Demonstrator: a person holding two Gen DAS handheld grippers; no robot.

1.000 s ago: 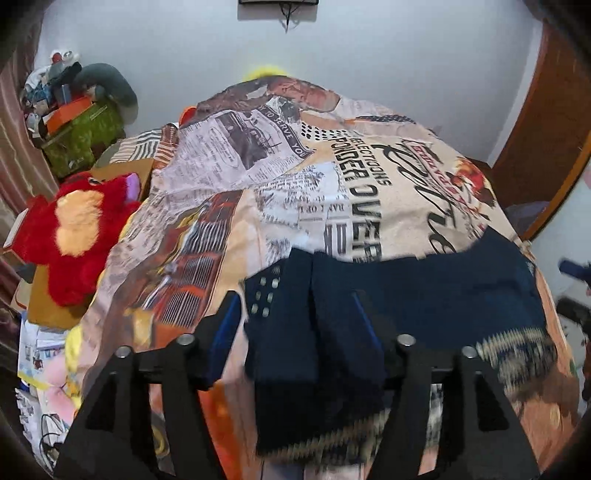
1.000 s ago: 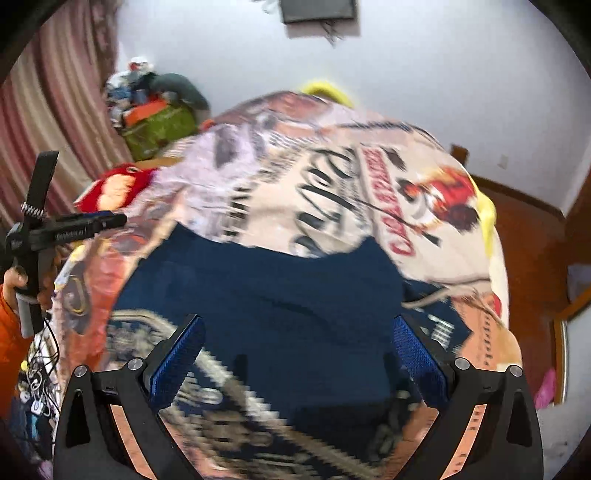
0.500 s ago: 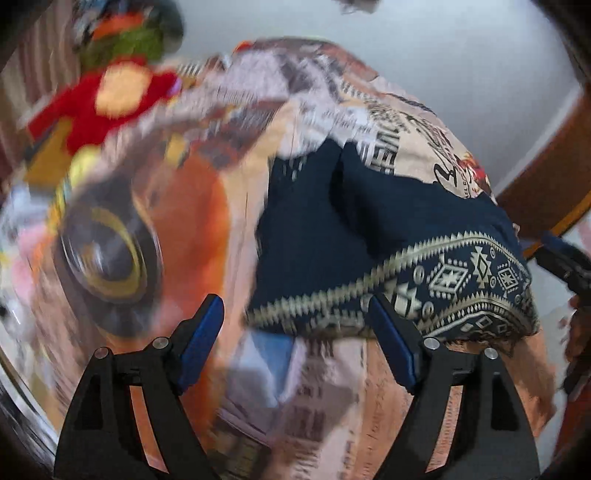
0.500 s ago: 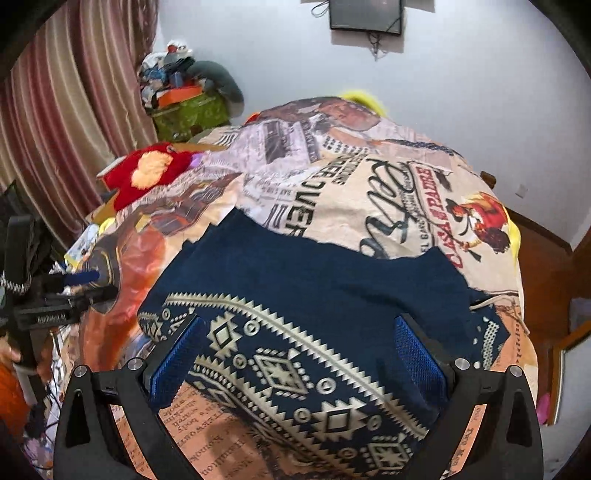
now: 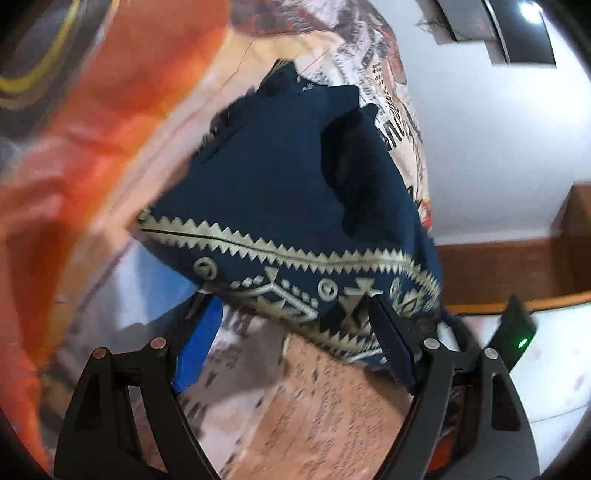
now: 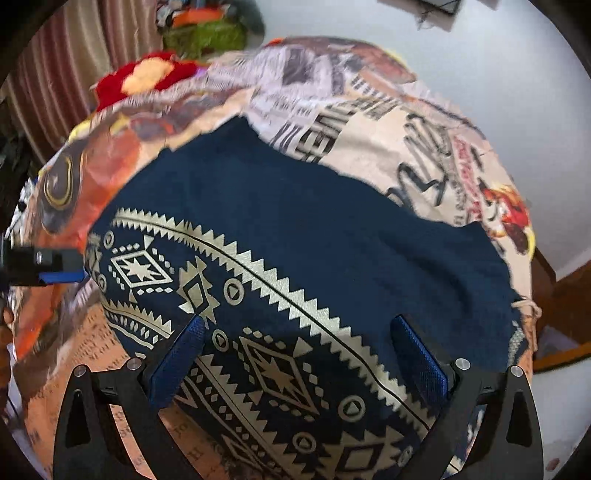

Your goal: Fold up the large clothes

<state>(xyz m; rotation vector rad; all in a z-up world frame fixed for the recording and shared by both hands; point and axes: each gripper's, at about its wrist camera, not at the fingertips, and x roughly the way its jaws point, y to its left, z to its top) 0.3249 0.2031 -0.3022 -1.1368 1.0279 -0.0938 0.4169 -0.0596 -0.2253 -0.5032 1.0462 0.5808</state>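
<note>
A navy blue garment (image 6: 314, 236) with a gold geometric border lies folded on the printed bedspread (image 6: 388, 122). It also shows in the left wrist view (image 5: 280, 184), where a fold stands up near its far end. My left gripper (image 5: 295, 328) is open and empty at the garment's patterned near edge. My right gripper (image 6: 299, 350) is open and empty, its jaws just above the patterned border. The left gripper's tip (image 6: 55, 275) shows at the left edge of the right wrist view.
A red and yellow plush toy (image 6: 144, 74) lies at the bed's far left, with a green bag (image 6: 203, 35) and clutter behind it. Striped curtains (image 6: 55, 74) hang on the left. A wooden door frame (image 5: 517, 258) stands to the right of the bed.
The left gripper has swung round to the garment's left side and tilted steeply. The right gripper has moved closer over the patterned border. Both stay open.
</note>
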